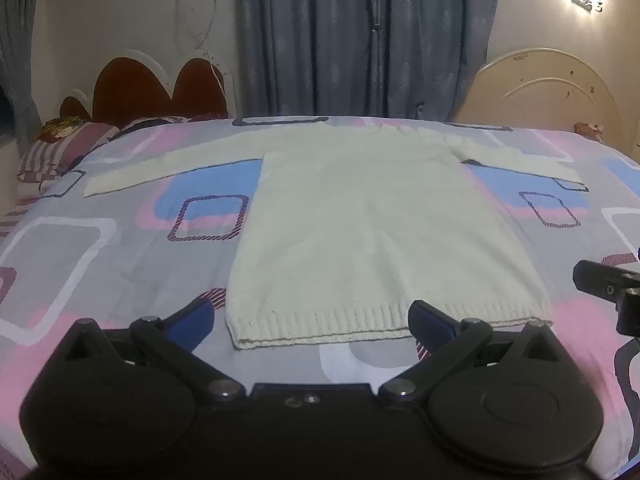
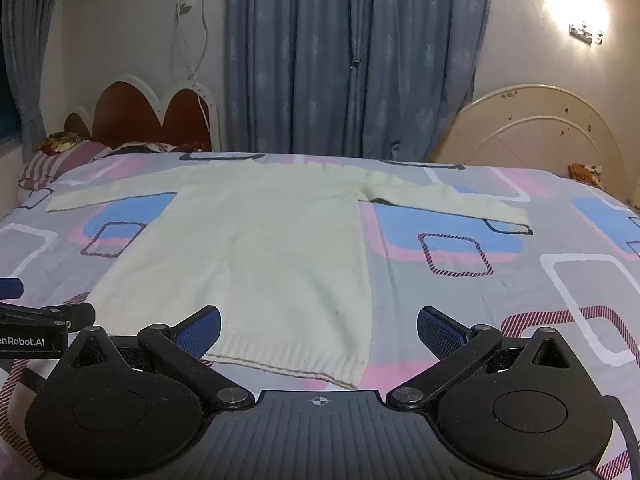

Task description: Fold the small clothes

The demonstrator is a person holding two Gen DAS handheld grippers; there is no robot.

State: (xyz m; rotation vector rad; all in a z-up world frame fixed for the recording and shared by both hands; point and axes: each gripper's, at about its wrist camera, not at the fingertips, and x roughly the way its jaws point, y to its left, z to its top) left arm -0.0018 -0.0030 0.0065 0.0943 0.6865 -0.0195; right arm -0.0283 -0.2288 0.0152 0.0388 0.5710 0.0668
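1. A cream knit sweater (image 1: 360, 224) lies flat and unfolded on the bedsheet (image 1: 100, 248), which is patterned with pink, blue and grey squares. Its ribbed hem is toward the cameras and its neckline is at the far side.
2. Both sleeves stretch straight out from the sweater's shoulders, 1 to each side, resting on the sheet.
3. The left gripper (image 1: 312, 320) hovers just short of the sweater's hem. Its 2 blue-padded fingers are spread wide to either side of the hem's middle and pinch nothing.
4. The right gripper (image 2: 319, 330) is near the sweater's lower right corner. Its claw is spread wide too; the left pad sits over the hem's edge and the right pad over bare sheet. It grips nothing.
5. Beyond the sweater's neckline hang blue curtains (image 2: 352, 56).
6. To the far left of the sweater stands a dark red headboard (image 2: 140, 116) with striped pillows (image 2: 60, 160) below it.
7. To the far right of the sweater is a cream headboard (image 2: 540, 136), with a lit wall lamp (image 2: 576, 4) above it.
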